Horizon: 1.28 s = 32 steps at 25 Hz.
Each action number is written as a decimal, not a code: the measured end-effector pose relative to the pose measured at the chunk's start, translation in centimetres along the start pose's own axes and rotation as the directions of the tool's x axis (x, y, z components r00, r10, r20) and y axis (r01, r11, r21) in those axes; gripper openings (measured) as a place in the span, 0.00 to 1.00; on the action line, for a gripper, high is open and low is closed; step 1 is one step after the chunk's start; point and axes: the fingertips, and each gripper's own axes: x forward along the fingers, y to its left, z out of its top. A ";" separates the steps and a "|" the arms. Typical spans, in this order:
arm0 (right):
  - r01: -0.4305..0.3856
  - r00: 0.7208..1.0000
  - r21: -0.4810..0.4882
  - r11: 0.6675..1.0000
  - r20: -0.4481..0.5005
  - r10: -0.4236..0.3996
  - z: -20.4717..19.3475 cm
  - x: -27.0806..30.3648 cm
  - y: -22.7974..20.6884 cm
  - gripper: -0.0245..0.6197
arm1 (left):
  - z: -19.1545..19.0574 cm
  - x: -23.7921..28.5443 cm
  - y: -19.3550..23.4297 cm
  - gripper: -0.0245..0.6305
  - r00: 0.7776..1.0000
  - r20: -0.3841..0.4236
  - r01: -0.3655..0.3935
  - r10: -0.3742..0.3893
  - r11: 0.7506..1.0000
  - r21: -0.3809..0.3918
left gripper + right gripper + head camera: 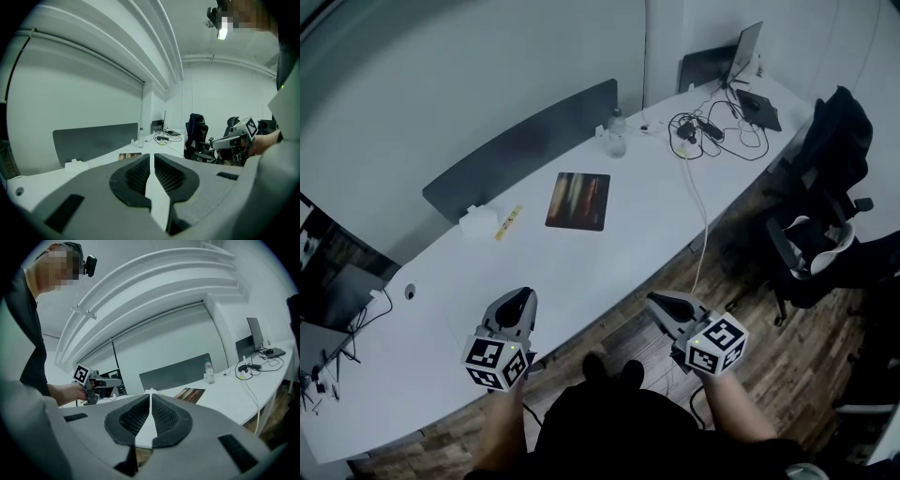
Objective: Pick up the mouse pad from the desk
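Note:
The mouse pad [578, 200] is a dark rectangle with an orange-brown print, lying flat on the white desk [609, 253], far ahead of both grippers. It shows small beyond the jaws in the left gripper view [130, 155] and in the right gripper view [190, 393]. My left gripper [523, 295] hovers over the desk's near part, jaws together and empty [151, 155]. My right gripper [659, 300] is off the desk's front edge over the wooden floor, also shut with nothing in it [150, 393].
A grey divider panel [525, 145] runs along the desk's far side. A water bottle [617, 132] stands behind the pad, a white box [475, 220] to its left. Tangled cables [712, 131] and a laptop [745, 52] sit far right. A black office chair [825, 187] stands at the right.

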 end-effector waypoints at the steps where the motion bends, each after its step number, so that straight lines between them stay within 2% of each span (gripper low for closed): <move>1: 0.004 1.000 -0.004 1.000 -0.002 -0.004 0.2 0.6 -0.1 0.06 | 0.2 0.2 0.5 0.09 1.000 0.006 0.002 -0.002 1.000 0.001; 8: -0.008 0.999 -0.057 0.998 -0.037 0.005 2.1 6.1 1.2 0.07 | 1.1 0.6 5.3 0.09 0.998 0.058 0.009 -0.008 1.000 -0.025; 13: 0.016 0.999 -0.102 0.995 -0.047 -0.021 3.6 9.7 1.7 0.10 | 1.2 0.7 8.5 0.09 0.997 0.081 0.017 -0.015 0.999 -0.029; 19: 0.017 0.997 -0.135 0.991 -0.078 -0.028 3.9 12.4 1.4 0.14 | 1.4 2.2 9.9 0.09 0.995 0.098 0.017 -0.016 1.000 -0.013; 24: -0.001 0.995 -0.151 0.989 -0.102 -0.015 4.0 14.8 -0.4 0.22 | 1.4 4.2 11.0 0.09 0.996 0.093 -0.008 0.010 1.000 -0.017; 32: -0.077 0.978 -0.186 0.980 -0.205 0.038 2.8 19.1 -6.2 0.40 | 0.5 8.8 11.9 0.09 0.997 0.032 -0.067 0.070 0.994 -0.087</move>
